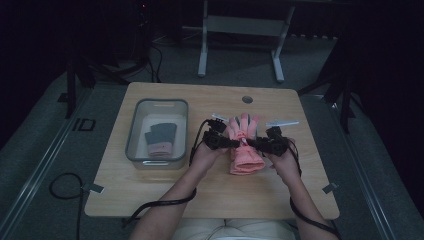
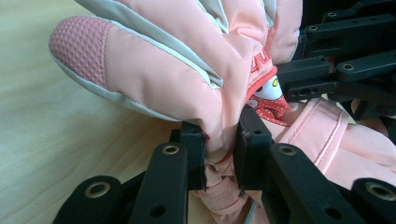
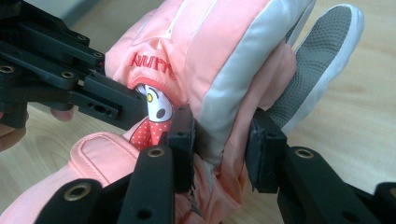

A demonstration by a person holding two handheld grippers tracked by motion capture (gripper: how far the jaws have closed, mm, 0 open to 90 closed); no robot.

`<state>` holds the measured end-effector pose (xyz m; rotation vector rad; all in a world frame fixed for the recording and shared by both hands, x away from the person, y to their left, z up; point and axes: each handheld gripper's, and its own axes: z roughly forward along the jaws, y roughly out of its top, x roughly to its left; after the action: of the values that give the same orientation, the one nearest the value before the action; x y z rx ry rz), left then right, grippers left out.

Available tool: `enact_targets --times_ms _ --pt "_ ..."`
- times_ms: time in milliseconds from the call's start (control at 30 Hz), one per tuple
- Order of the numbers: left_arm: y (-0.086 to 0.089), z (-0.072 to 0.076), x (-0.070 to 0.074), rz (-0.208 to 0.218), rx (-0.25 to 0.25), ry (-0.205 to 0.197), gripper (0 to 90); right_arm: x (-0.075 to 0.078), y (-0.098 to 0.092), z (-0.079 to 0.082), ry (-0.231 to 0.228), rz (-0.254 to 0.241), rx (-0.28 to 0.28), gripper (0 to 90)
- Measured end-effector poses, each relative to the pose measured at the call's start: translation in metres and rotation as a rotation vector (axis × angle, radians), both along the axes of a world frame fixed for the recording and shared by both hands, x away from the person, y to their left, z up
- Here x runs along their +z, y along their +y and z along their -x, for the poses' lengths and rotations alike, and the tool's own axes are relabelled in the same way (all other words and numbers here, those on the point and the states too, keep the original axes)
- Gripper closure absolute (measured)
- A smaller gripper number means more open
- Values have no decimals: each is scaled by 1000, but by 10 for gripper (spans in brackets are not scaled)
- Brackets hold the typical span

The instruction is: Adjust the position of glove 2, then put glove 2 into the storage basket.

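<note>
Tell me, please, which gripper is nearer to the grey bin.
Left. The left gripper grips the pink glove on the side facing the grey bin; the right gripper grips the far side.

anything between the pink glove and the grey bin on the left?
Nothing visible. The pink glove is pinched by the left claw and right claw, and bare tabletop lies between it and the grey bin. The bin holds one folded glove, with room beside it.

Pale wooden table (image 1: 150, 192) — grey bin (image 1: 133, 145), pink glove (image 1: 246, 159) on it
</note>
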<state>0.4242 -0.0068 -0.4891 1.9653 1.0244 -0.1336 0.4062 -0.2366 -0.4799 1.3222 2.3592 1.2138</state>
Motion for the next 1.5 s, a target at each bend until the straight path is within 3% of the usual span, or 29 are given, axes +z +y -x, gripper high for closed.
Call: enact_targets --times_ms 367,600,833,1100,1500 --pt "14 5 35 -24 1 -42 767 27 11 2 -49 -37 22 668" --pt "25 5 46 -26 5 -49 768 40 23 1 -64 -47 35 668" --pt "47 6 71 -50 23 -79 771 55 39 -3 -84 -64 53 668" --pt "78 9 94 -65 73 -109 771 79 72 -10 -120 -73 96 668" --pt "136 15 109 -82 161 -118 771 94 131 -22 -132 -67 168 668"
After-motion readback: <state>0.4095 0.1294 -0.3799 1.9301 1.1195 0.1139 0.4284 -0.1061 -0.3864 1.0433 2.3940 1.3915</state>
